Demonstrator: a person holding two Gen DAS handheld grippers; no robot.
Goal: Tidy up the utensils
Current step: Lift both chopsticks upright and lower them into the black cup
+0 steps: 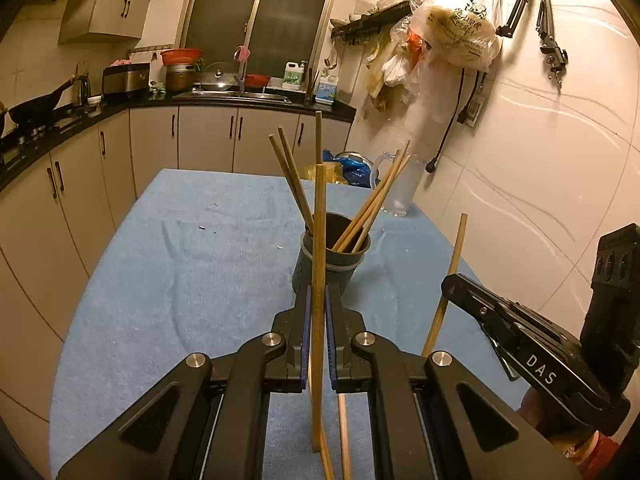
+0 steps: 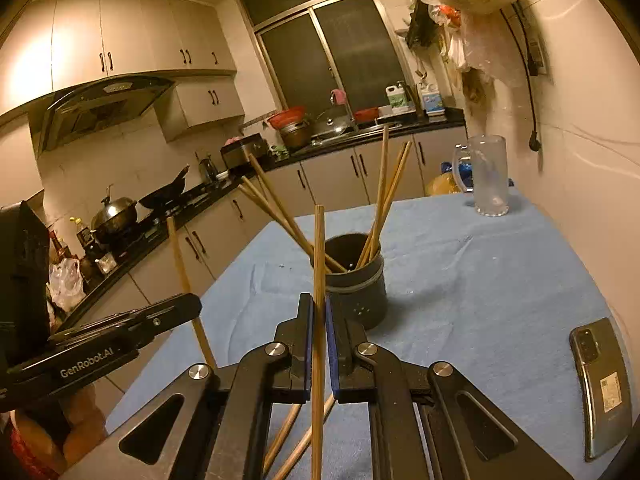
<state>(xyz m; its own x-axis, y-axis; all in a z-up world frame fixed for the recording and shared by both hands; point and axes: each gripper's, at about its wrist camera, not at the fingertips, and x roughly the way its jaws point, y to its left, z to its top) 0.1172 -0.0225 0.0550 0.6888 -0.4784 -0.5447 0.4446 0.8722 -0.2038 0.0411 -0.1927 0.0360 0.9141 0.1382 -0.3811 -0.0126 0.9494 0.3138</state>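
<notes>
Chopsticks (image 1: 362, 216) already stand in the dark holder (image 1: 330, 256); one more is clamped upright in each closed gripper, left (image 1: 318, 308) and right (image 2: 319, 312), near it; loose ones (image 2: 296, 436) remain on the blue cloth (image 1: 192, 280).

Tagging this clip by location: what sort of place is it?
A home kitchen, most likely: a range hood over a stove with a wok, and a sink counter under the window.

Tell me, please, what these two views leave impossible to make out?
- Left wrist view: the held chopstick's lower end, hidden behind the left gripper.
- Right wrist view: loose chopsticks on the cloth, cut off by the bottom edge.
- Both views: the holder's bottom, too dark.
</notes>
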